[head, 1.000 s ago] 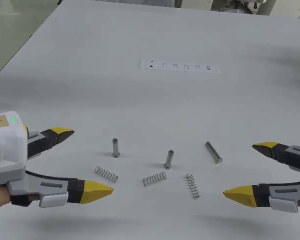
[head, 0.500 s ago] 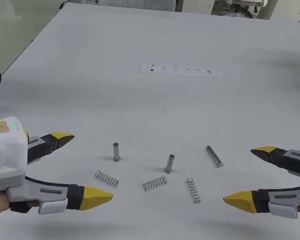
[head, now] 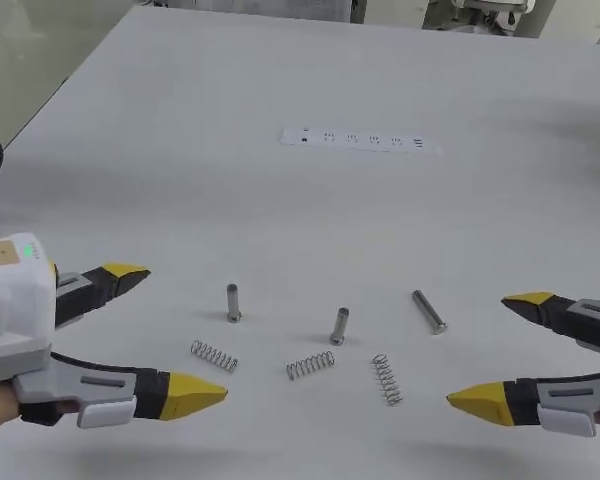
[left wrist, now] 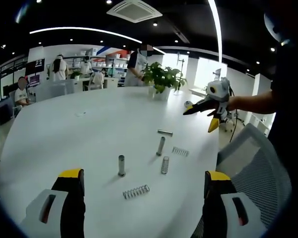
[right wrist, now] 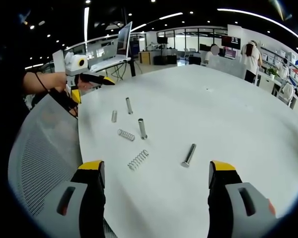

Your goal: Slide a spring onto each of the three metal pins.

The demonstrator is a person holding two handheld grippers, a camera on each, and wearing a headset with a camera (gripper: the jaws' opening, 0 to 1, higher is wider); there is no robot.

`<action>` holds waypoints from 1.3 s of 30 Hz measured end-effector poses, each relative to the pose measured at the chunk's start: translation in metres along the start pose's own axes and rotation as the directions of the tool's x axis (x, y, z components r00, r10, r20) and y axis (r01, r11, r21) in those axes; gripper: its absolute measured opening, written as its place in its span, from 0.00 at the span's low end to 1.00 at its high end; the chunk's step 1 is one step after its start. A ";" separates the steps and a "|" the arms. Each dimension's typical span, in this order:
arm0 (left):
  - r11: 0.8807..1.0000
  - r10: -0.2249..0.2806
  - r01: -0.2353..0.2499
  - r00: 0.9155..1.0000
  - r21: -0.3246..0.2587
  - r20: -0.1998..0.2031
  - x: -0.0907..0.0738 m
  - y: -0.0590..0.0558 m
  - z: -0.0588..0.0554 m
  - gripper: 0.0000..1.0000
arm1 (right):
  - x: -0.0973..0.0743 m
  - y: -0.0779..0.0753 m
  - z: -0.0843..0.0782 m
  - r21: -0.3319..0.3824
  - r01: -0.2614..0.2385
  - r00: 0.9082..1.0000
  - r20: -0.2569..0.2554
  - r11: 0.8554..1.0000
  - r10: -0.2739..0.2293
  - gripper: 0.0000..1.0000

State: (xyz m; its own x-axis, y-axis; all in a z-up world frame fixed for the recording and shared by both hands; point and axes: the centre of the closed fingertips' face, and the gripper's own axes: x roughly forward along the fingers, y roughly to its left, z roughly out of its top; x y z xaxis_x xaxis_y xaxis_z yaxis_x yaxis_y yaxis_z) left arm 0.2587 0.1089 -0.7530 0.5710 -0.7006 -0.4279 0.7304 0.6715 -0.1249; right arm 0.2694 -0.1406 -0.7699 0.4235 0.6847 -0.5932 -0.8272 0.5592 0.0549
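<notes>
Springs (head: 213, 353) lie loose beside the pins (head: 233, 302), none threaded yet. Left gripper (head: 185, 332) and right gripper (head: 477, 350) flank them, jaws wide and empty, likely poised to pick

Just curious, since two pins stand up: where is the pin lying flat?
In the head view the lying pin is the rightmost, right of the middle standing pin and just beyond the right-hand spring.
</notes>
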 end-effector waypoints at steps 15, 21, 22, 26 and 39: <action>1.000 0.000 0.000 1.000 0.002 0.002 0.000 0.000 0.000 0.98 | -0.003 -0.007 -0.004 0.018 0.045 0.999 -0.006 0.999 -0.045 0.99; 1.000 0.001 -0.001 1.000 0.000 0.003 0.000 0.000 0.000 0.98 | -0.003 -0.008 -0.005 0.022 0.040 0.999 -0.010 0.999 -0.040 0.98; 1.000 0.002 -0.002 1.000 0.000 0.004 0.000 0.000 0.000 0.98 | -0.003 -0.007 -0.006 0.025 0.038 0.999 -0.015 0.999 -0.037 0.97; 1.000 0.001 -0.001 1.000 -0.003 0.003 -0.001 0.001 -0.001 0.98 | -0.002 -0.007 -0.007 0.022 0.035 0.999 -0.023 0.999 -0.034 0.96; 1.000 0.005 -0.005 1.000 -0.007 -0.006 0.000 0.004 -0.005 0.98 | 0.002 -0.010 -0.001 0.017 0.023 0.999 -0.029 1.000 -0.022 0.91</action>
State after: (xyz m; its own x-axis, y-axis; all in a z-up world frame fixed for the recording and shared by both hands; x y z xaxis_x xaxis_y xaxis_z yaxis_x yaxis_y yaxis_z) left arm 0.2601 0.1126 -0.7577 0.5724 -0.6960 -0.4335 0.7250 0.6765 -0.1289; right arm 0.2781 -0.1456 -0.7721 0.4309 0.6582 -0.6173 -0.8109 0.5825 0.0551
